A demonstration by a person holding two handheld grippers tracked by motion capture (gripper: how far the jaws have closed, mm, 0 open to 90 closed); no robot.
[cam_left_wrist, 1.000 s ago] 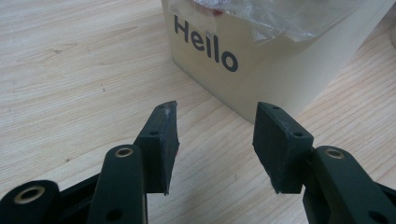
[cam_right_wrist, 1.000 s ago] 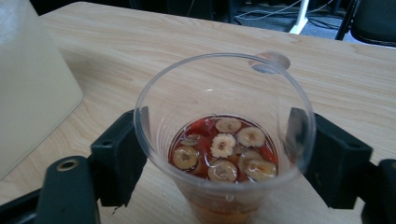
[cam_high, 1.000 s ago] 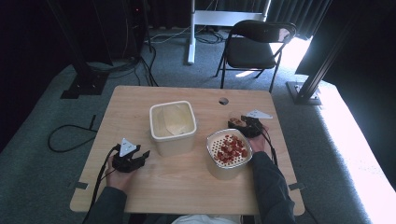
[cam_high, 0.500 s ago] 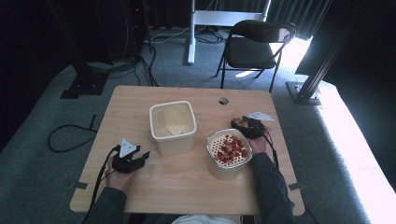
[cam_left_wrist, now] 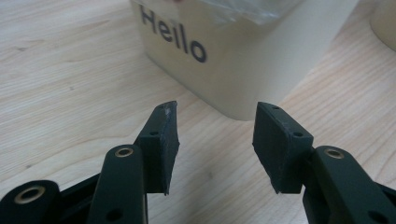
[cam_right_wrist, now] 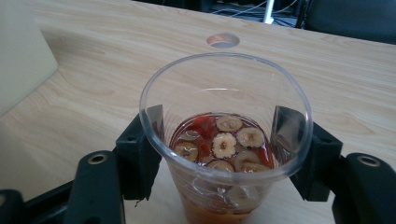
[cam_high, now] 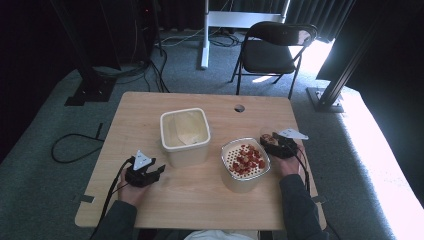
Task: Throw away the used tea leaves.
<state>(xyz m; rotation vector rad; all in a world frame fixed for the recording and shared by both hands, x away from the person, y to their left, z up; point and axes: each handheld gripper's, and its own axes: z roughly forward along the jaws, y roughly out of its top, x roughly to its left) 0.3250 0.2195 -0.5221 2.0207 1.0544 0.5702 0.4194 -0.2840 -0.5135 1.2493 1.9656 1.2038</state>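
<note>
A: Why do we have the right gripper [cam_right_wrist: 219, 154] wrapped round the cup [cam_right_wrist: 224, 140] at the lower middle of its own view?

B: Its fingers [cam_right_wrist: 142, 154] sit either side of the clear wall and have just been closing on it; the pads look pressed to the plastic. We judge that we mean to lift the cup, which holds red liquid and sliced fruit. From above, the cup [cam_high: 268, 137] stands on the surface [cam_high: 200, 200] at centre right, just beside the strainer bowl [cam_high: 245, 165].

A: And the left gripper [cam_high: 143, 170]?

B: Lower left from above, resting near the tub [cam_high: 185, 135]. Its fingers [cam_left_wrist: 163, 144] stand apart with nothing between them; the tub's "Hello" side [cam_left_wrist: 224, 51] fills the top of its view. We think it waits, perhaps to steady something.

A: What differs from a second ago?

B: The right gripper has slid toward the cup. The left one, the tub and the bowl look as they were.
</note>
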